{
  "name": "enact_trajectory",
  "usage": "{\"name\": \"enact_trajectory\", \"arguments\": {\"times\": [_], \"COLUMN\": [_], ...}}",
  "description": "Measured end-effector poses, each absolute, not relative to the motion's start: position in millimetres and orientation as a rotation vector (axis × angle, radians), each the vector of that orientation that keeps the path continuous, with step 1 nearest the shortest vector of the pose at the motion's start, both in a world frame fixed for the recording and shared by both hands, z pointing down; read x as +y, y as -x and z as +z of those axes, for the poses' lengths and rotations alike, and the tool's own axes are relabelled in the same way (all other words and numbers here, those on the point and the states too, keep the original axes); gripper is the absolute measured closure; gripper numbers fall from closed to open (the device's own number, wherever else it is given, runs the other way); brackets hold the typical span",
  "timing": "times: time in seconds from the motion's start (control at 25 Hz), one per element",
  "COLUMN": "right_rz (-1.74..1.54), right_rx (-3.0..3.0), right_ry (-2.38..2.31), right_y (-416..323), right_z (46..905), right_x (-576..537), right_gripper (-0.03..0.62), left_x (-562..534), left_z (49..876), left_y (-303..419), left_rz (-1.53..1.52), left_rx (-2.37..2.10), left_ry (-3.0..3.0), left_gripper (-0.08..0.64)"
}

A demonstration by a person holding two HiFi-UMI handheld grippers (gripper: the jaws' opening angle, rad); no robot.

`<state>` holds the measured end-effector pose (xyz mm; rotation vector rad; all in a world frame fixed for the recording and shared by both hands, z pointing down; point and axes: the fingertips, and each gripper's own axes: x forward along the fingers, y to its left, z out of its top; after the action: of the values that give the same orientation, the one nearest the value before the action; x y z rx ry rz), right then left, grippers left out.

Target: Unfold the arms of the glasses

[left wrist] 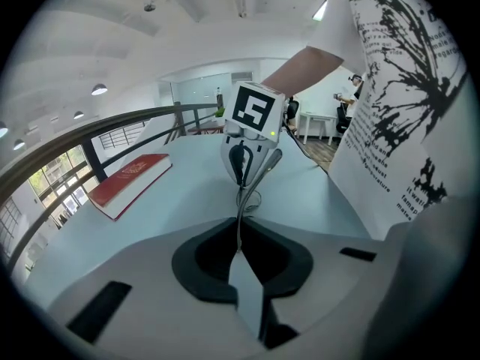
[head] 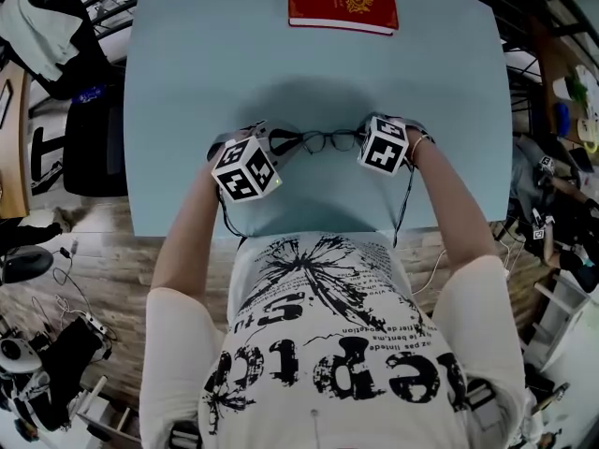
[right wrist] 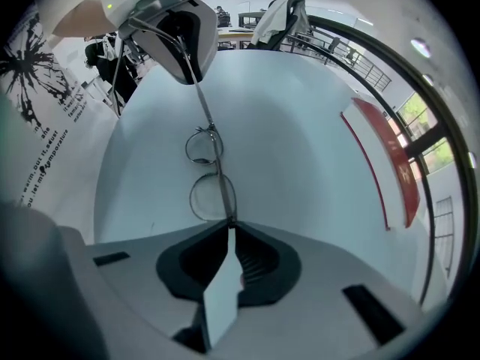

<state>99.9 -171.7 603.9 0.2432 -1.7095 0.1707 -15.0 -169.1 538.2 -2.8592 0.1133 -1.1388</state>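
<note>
The left gripper has its jaws closed on a thin metal arm of the glasses, which runs straight out from the pads toward the right gripper opposite. The right gripper is likewise clamped on the glasses. It seems to pinch the frame at its near corner, by the hinge, though the wide-angle view leaves the exact spot unclear. From there both round lenses line up away from its jaws, and past the far lens the slim arm continues into the left gripper.

From the head view, the left gripper and the right gripper face each other with the glasses stretched between them, close to the person's body over the near half of the pale blue table. A red book lies flat at the table's far edge, well apart from the glasses.
</note>
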Motion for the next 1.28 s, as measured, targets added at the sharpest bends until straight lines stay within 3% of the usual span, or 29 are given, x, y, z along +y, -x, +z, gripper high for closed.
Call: {"name": "enact_trajectory", "arguments": {"times": [0.16, 0.68, 0.96, 1.28], "right_rz": [0.125, 0.064, -0.016, -0.054], "right_rx": [-1.690, -1.613, -1.808, -1.805], "right_ry": [-0.188, -0.254, -0.137, -0.048], "right_y": [-95.7, -80.5, -17.2, 10.3], "right_z": [597.8, 588.8, 578.2, 598.9], "right_x": [-168.5, -196.3, -186.0, -183.1], "right_gripper": [0.476, 0.439, 0.453, 0.520], "left_x": [-163.1, -167.0, -170.4, -173.5], "left_z": [537.7, 530.4, 528.6, 529.7], "left_y": [8.3, 16.2, 19.4, 24.6], "left_rz": [-1.138, -1.083, -1.060, -1.064], "left_rx": [0.065, 0.103, 0.119, 0.137], "left_ry": [2.852, 2.888, 2.903, 2.912], "left_gripper": [0.535, 0.535, 0.535, 0.535]}}
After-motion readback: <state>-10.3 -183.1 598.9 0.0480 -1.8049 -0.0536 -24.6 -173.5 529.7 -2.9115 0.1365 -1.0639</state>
